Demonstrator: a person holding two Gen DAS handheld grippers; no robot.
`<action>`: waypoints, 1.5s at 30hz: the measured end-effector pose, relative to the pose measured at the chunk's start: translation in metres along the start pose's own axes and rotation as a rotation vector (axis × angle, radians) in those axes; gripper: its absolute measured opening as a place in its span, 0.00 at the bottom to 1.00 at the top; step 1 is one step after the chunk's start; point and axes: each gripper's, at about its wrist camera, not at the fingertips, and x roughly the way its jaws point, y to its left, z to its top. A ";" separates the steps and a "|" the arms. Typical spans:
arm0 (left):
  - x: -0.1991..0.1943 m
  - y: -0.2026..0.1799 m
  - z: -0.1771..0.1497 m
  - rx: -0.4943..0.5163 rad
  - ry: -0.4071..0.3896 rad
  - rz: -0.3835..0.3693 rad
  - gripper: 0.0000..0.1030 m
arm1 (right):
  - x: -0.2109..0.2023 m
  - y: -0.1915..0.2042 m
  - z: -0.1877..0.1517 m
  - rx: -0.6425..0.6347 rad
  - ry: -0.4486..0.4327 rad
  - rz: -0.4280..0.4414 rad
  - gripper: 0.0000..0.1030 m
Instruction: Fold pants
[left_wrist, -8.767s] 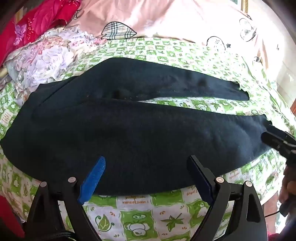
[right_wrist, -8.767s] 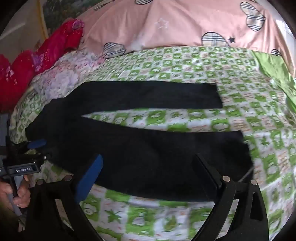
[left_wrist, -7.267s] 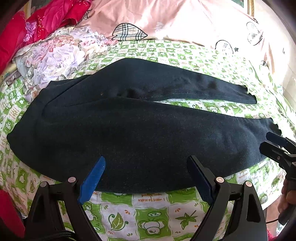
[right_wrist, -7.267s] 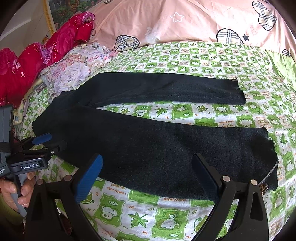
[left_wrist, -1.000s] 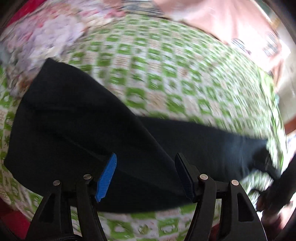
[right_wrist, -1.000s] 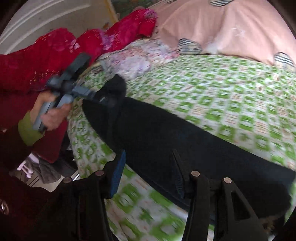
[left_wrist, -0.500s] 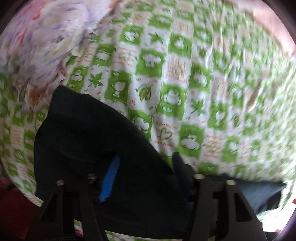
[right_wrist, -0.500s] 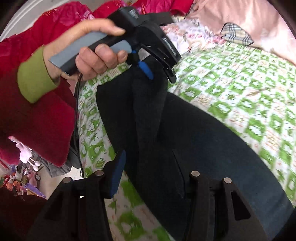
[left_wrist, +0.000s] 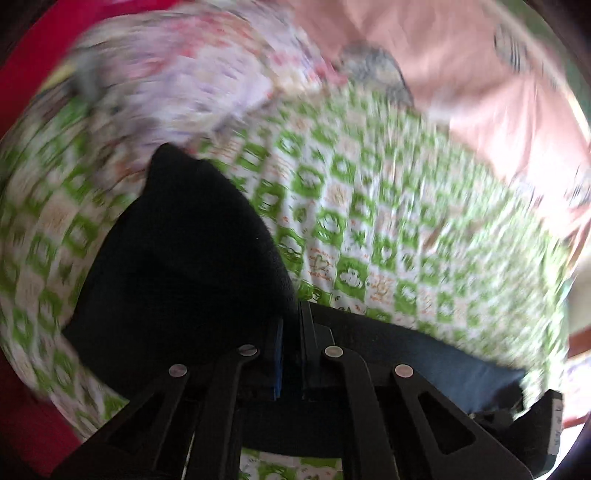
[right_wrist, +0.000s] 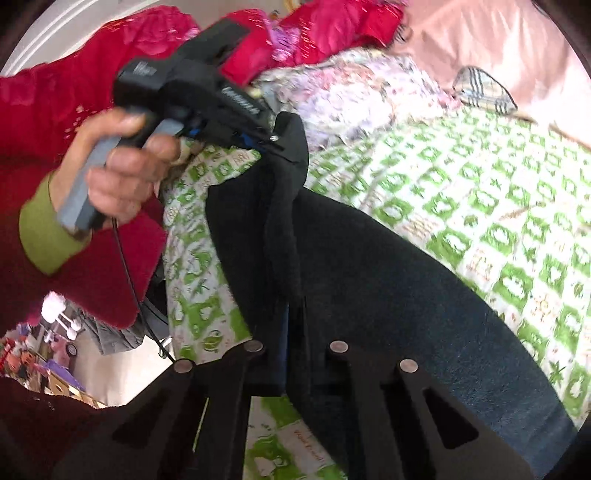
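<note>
The black pants (left_wrist: 177, 266) lie on the green-and-white checked bedsheet (left_wrist: 388, 236), folded lengthwise into one long strip (right_wrist: 388, 280). My left gripper (left_wrist: 291, 325) is shut on the pants' waist end and lifts it off the sheet. It also shows in the right wrist view (right_wrist: 273, 144), gripping a raised corner of the fabric. My right gripper (right_wrist: 295, 314) is shut on the pants' edge close beside it. The rest of the pants trails off to the right over the sheet.
A floral blanket (right_wrist: 354, 88) and red bedding (right_wrist: 317, 33) are bunched at the head of the bed. A pink quilt with plaid hearts (left_wrist: 461, 74) lies along the far side. The bed's near edge (right_wrist: 173, 295) drops off to the floor at left.
Both grippers have closed fully on the pants' waist end. The left gripper has lifted and swung, so its view is blurred and has shifted toward the pink quilt.
</note>
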 end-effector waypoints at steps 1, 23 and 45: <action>-0.008 0.008 -0.009 -0.031 -0.032 -0.015 0.04 | 0.000 0.005 0.000 -0.018 0.002 -0.008 0.07; -0.007 0.078 -0.102 -0.246 -0.132 -0.174 0.04 | 0.028 0.046 -0.004 -0.106 0.045 -0.135 0.65; -0.002 0.111 -0.114 -0.283 -0.148 -0.162 0.06 | 0.064 0.057 0.004 -0.148 0.153 -0.177 0.10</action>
